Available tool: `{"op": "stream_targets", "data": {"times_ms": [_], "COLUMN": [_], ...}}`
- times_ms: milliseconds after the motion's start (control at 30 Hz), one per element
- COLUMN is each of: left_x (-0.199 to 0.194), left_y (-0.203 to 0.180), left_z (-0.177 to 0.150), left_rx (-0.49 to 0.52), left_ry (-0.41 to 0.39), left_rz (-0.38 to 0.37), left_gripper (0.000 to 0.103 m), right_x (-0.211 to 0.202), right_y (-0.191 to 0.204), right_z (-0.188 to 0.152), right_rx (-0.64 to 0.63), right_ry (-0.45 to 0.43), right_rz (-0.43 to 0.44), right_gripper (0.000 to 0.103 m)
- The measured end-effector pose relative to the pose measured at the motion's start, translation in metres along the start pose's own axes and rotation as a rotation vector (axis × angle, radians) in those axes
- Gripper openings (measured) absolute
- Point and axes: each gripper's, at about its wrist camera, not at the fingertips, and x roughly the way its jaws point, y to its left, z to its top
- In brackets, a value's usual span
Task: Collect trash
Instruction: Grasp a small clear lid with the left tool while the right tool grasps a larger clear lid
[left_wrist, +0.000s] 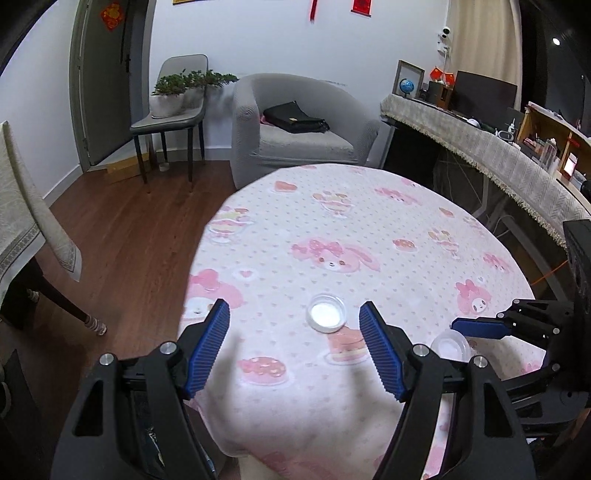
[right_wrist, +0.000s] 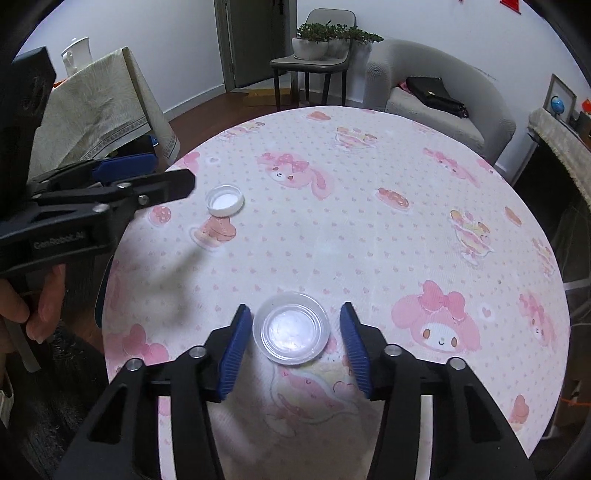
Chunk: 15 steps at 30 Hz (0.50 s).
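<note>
Lying apart: two plastic lids (right_wrist: 291, 333)

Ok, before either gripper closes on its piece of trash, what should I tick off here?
1. Clear plastic cup sits between the right gripper pads: ok.
2. Right pads pressing on cup: not ok, gaps on both sides.
3. Small white bottle cap centred in the left gripper: not ok, it lies ahead of the tips.
4. Left gripper open: ok.
5. Pink cartoon-print tablecloth flat around both items: ok.
6. Trash bin visible: cannot tell.
</note>
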Motion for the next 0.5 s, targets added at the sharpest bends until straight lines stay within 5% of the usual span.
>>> {"op": "stream_targets", "data": {"times_ms": [67,500], "left_x": [0.005,0.028], "left_y": [-0.004,-0.025], "left_z": [-0.001,-0.005], "left_rx": [0.003,0.042], "left_ry": [0.012,0.062], "left_rz": [-0.007,-0.008], "left_gripper": [0.071,0.054], "right_x": [-0.001,-0.018], "right_y": [-0.002,-0.023], "right_z": [-0.001,-0.006], "right_rx": [0.000,0.039], "right_ry": [-0.001,-0.034], "right_rz": [0.002,-0.003], "right_gripper": [0.040,0.040]}}
